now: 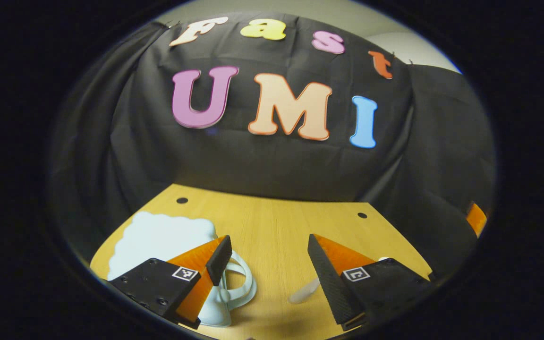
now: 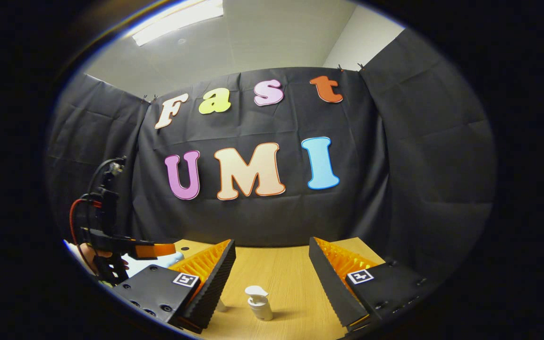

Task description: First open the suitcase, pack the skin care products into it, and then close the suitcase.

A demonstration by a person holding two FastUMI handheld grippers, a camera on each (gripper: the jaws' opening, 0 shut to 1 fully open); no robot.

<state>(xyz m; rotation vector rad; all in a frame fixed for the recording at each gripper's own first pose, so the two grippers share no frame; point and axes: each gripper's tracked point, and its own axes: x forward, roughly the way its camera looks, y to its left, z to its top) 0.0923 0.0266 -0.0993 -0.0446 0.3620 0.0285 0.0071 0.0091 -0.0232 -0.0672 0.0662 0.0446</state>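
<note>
A white suitcase [image 1: 158, 238] with a scalloped outline lies flat on the wooden table [image 1: 276, 226] at the left, its looped handle [image 1: 243, 283] toward me. My left gripper [image 1: 269, 264] hovers open just right of that handle, nothing between its fingers. A pale tube [image 1: 304, 291] lies by its right finger. In the right gripper view a small white pump bottle [image 2: 259, 302] stands upright on the table, ahead of my open right gripper [image 2: 272, 276]. Another small white item [image 2: 221, 307] peeks out behind its left finger. The left gripper [image 2: 158, 249] also appears there at the left, over the suitcase [image 2: 170, 259].
Black cloth walls close off the back and both sides of the table. A hand [image 2: 93, 259] holds the left gripper, with cables rising above it. Two small dark holes [image 1: 182, 200] mark the table's far part. An orange part [image 1: 476, 218] shows at the far right.
</note>
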